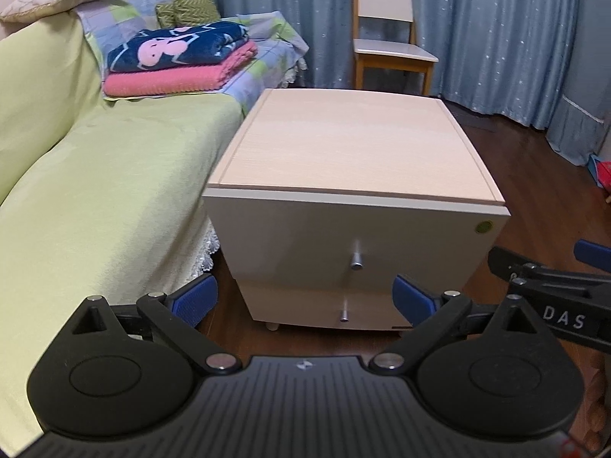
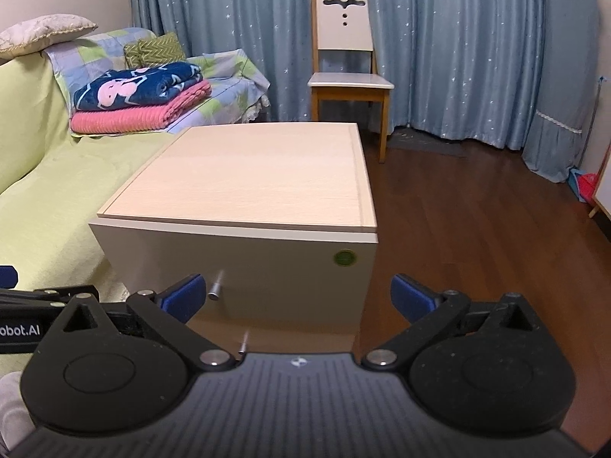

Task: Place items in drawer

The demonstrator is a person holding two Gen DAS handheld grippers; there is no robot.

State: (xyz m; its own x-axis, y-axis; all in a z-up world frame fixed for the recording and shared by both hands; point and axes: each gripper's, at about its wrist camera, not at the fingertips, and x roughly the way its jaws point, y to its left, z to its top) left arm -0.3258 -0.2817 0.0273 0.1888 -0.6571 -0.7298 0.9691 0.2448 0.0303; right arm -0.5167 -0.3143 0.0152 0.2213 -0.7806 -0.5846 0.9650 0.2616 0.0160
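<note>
L claw [image 1: 303,297] wide, empty | R claw [image 2: 296,295] wide, empty, just right of L | cabinet [image 1: 355,152] dead ahead of both, front facing claws, both drawers closed | top knob [image 1: 357,258] between L fingers, pointing at claw; just past R's left finger [image 2: 183,294] | lower knob [image 1: 344,315] below | sofa [image 1: 95,198] left of cabinet
</note>
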